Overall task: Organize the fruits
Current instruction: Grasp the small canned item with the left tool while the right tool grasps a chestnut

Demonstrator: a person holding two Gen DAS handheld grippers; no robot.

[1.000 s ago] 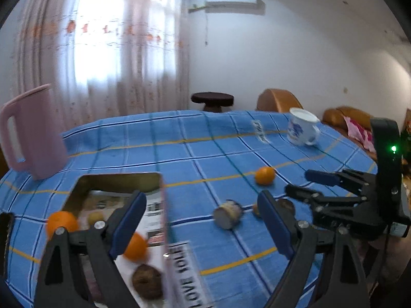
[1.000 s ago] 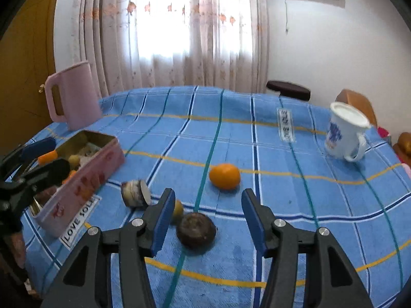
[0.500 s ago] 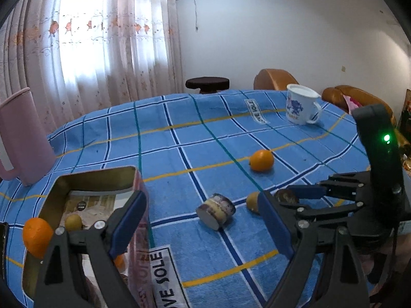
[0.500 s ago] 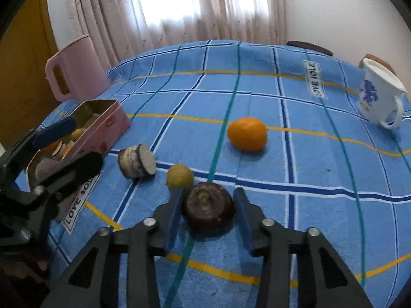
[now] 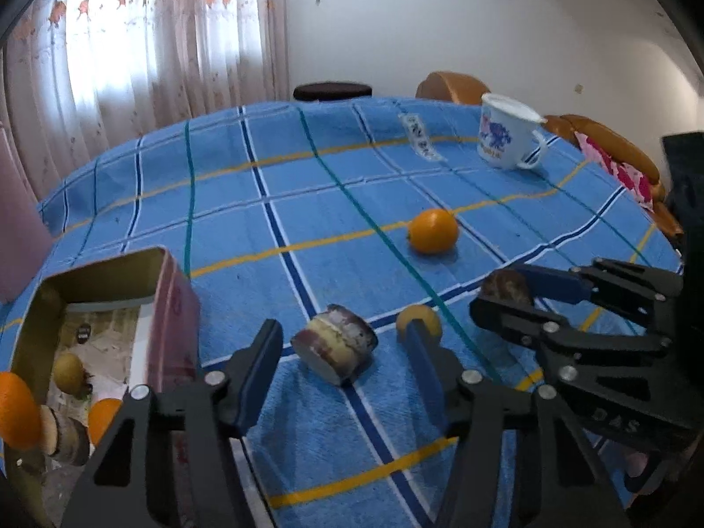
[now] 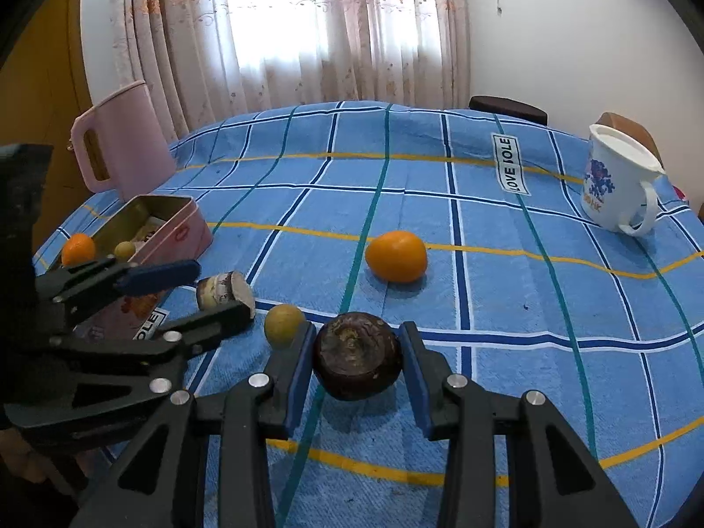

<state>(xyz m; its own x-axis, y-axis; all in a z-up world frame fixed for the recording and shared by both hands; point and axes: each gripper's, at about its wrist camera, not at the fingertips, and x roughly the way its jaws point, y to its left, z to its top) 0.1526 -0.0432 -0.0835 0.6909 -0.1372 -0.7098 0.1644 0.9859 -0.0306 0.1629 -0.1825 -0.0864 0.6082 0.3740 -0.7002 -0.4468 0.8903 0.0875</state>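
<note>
One pink jug (image 6: 121,141), right-view only

The pink jug (image 5: 17,220) is cut off by the left edge, its handle unseen

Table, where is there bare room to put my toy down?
The blue cloth is bare between the orange and white mug, and behind the orange toward the curtain. It is crowded beside the pink tin, with both hand-held grippers.

Blue checked tablecloth (image 6: 484,229) (yellow, white, teal lines), orange fruit (image 6: 396,256), pink tin (image 6: 176,229), dark brown fruit (image 6: 356,361)
</note>
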